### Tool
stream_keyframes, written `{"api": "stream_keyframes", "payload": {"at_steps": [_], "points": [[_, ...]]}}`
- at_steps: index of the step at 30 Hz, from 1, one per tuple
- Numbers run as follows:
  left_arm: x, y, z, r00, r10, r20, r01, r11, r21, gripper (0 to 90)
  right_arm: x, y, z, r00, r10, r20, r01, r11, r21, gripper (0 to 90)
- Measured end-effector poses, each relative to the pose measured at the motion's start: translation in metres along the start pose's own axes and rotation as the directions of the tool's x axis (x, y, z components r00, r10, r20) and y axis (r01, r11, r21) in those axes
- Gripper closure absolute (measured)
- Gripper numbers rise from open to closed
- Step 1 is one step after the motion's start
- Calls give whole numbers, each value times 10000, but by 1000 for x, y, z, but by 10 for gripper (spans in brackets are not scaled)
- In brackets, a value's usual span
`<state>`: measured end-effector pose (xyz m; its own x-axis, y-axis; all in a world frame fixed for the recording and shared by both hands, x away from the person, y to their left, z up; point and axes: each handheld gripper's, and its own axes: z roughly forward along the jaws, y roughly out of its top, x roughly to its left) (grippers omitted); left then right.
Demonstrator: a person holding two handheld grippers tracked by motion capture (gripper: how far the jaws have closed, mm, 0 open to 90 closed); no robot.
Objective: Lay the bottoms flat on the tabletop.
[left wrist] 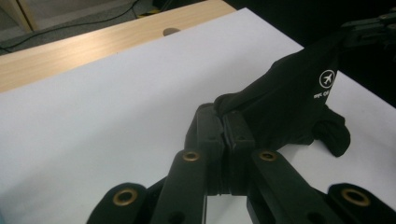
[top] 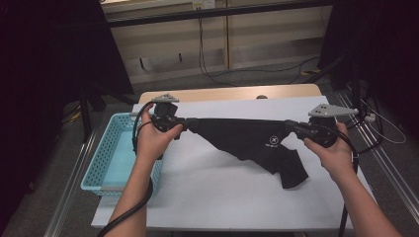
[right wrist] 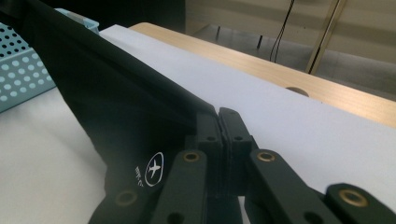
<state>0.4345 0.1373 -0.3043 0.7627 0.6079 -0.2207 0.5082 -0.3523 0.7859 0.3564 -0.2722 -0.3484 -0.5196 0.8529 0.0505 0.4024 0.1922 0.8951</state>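
— Cloth point(top: 247, 138), black, with a small white plane logo point(top: 272, 142): where is it?

— Stretched between the two grippers above the white sheet point(top: 212, 182) on the table point(top: 227, 93). Its top edge runs taut from one to the other; the lower part sags to the right and its tip rests on the sheet.

— Left gripper point(top: 184, 124)?

— Jaws pinched together on the cloth's left corner, seen close in the left gripper view point(left wrist: 225, 128).

— Right gripper point(top: 290, 126)?

— Clamped on the right corner just the same point(right wrist: 218, 122).

— Anything beside them?

— Blue basket point(top: 101, 160), at the table's left edge, just beside the person's left hand point(top: 154, 140). The right hand point(top: 333, 153) is near the table's right edge.
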Motion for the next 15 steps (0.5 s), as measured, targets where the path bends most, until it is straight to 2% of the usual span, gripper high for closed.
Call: {"api": "stream_keyframes", "payload": {"at_steps": [6, 12, 15], "points": [[3, -1, 3, 9999, -115, -95, 117, 9998, 137, 877, -1, 6, 4, 10000, 11, 87, -11, 10000, -22, 880], [6, -12, 15, 9997, -235, -70, 237, 9991, 343, 877, 0, 1, 8, 9996, -156, 215, 153, 9997, 166, 880], [8, -14, 19, 9996, -276, 5, 276, 9985, 463, 877, -2, -3, 11, 9997, -82, 240, 76, 9996, 280, 880]]}}
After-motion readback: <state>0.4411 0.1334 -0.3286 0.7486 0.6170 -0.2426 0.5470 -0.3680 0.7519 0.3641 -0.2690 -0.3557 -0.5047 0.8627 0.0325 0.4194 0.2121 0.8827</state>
